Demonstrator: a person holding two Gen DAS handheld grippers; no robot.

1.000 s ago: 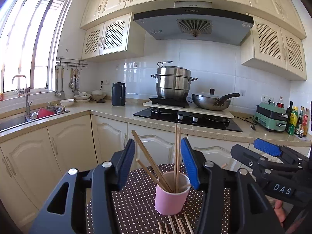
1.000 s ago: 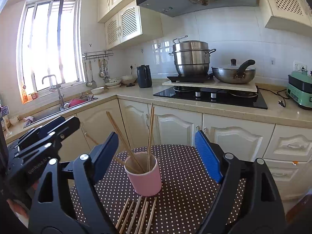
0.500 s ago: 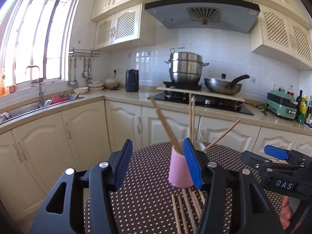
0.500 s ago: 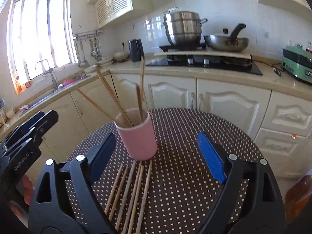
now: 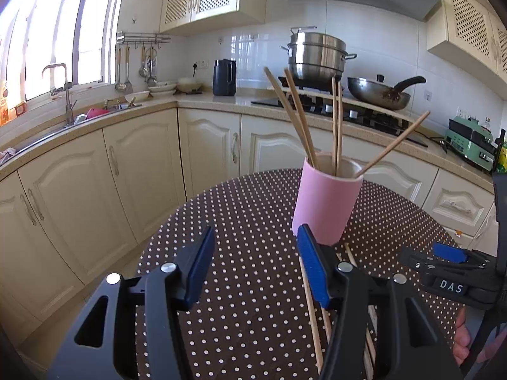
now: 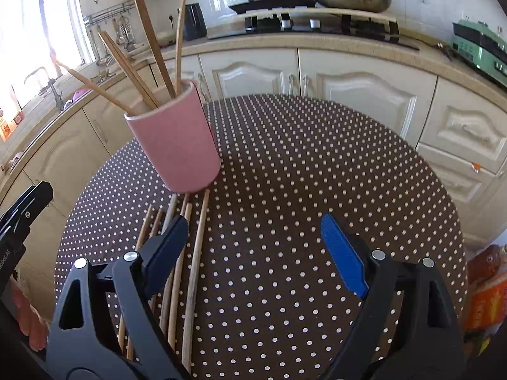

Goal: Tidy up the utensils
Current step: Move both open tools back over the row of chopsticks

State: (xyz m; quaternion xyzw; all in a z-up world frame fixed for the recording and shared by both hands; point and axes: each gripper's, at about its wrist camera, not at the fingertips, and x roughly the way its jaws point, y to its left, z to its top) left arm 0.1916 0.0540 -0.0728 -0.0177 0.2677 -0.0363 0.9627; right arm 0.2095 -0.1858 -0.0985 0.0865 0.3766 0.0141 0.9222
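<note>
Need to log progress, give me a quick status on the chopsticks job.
Left claw open, empty. Right claw open, empty. Five chopsticks in pink cup, loose chopsticks flat on the table before it. Nothing blocking.

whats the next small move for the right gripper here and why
Probably shift the right gripper a little to its left and lower it over the loose chopsticks lying on the dotted table in front of the pink cup. Its jaws are open and empty, one finger already above the bundle, and the cup already holds several chopsticks.
</note>
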